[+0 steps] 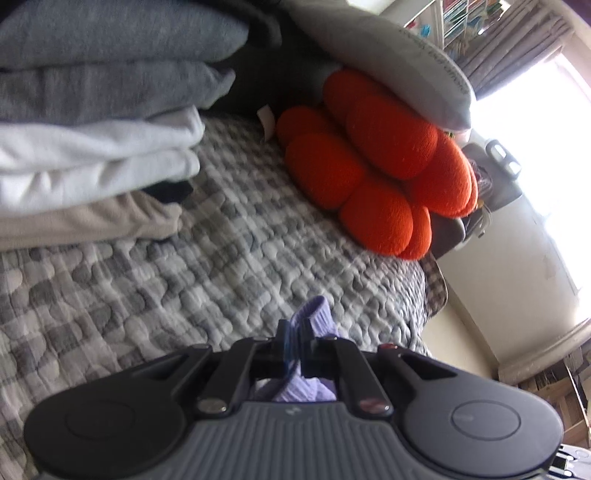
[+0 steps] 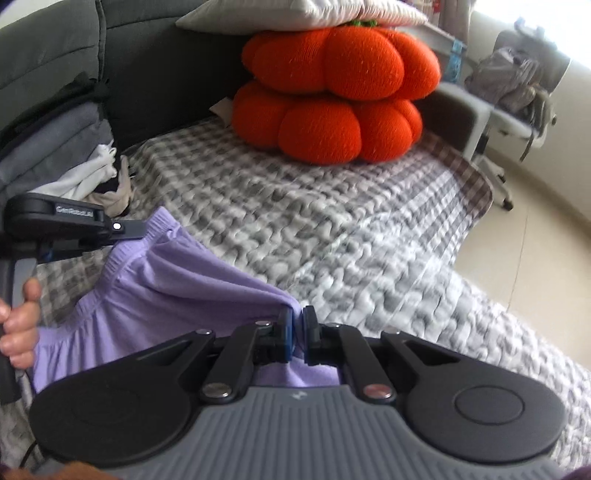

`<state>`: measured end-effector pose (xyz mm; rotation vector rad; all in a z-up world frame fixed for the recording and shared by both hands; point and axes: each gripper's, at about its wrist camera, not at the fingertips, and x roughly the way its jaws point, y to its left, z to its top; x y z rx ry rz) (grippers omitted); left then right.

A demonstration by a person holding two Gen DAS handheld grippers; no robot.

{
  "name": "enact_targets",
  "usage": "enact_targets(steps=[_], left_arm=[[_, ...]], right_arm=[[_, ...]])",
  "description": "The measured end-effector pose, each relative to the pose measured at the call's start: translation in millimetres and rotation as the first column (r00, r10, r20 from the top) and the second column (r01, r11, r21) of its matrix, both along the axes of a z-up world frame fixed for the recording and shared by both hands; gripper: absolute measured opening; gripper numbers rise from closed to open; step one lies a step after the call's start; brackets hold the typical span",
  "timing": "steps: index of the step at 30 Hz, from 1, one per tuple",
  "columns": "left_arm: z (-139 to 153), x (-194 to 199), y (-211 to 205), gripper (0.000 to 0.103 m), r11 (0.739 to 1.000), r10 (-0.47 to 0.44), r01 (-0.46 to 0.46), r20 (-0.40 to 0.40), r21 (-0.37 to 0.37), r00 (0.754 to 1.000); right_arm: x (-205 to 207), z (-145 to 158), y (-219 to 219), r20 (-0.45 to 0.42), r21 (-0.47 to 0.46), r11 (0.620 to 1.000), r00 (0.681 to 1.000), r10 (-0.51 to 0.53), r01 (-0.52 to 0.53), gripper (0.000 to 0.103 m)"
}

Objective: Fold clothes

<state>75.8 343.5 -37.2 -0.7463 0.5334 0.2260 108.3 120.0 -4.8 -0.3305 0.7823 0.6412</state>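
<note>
A lilac garment [image 2: 147, 295] with an elastic waistband hangs stretched between both grippers above the checked bedspread [image 2: 332, 221]. My right gripper [image 2: 298, 334] is shut on one edge of the cloth. My left gripper [image 1: 295, 339] is shut on the other end, where a lilac fold [image 1: 314, 314] pokes out past its fingers. In the right wrist view the left gripper [image 2: 136, 229] shows at the left, pinching the waistband, with a person's hand [image 2: 18, 325] on its handle.
A stack of folded grey, white and beige clothes [image 1: 96, 122] lies at the left. Two orange pumpkin cushions [image 2: 332, 96] sit under a grey pillow [image 2: 303, 11] at the bed's far end. A chair with a bag [image 2: 517, 85] stands on the floor at the right.
</note>
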Motion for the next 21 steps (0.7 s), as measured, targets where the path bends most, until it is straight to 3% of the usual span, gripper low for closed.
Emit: enact_targets(steps=[4, 9, 12, 15, 16, 17, 21], left_arm=[[-7, 2, -4, 0.005, 0.998, 0.023, -0.022, -0.007, 0.051, 1.0], [-21, 7, -2, 0.007, 0.997, 0.049, -0.045, -0.069, 0.057, 0.996], [-25, 8, 1, 0.008, 0.997, 0.062, -0.057, -0.096, 0.05, 0.993], [-17, 5, 1, 0.027, 0.997, 0.068, -0.065, -0.089, 0.038, 0.994], [-13, 4, -1, 0.036, 0.997, 0.068, -0.065, -0.084, 0.04, 0.994], [-8, 3, -3, 0.04, 0.997, 0.064, -0.06, -0.077, 0.046, 0.995], [9, 1, -17, 0.042, 0.997, 0.039, -0.033, -0.075, 0.074, 0.996]], right_arm=[[2, 0, 5, 0.052, -0.011, 1.0, 0.998, -0.018, 0.019, 0.006], [8, -16, 9, 0.009, -0.016, 0.999, 0.999, -0.036, 0.036, 0.008], [11, -19, 5, -0.023, 0.005, 0.999, 0.999, -0.046, 0.046, 0.014], [14, -13, -6, -0.068, 0.049, 0.997, 0.996, -0.062, 0.065, 0.021], [14, -10, -11, -0.078, 0.062, 0.995, 0.995, -0.068, 0.073, 0.032], [13, -6, -16, -0.077, 0.07, 0.994, 0.994, -0.075, 0.08, 0.044], [10, 5, -37, -0.062, 0.069, 0.992, 0.993, -0.099, 0.103, 0.045]])
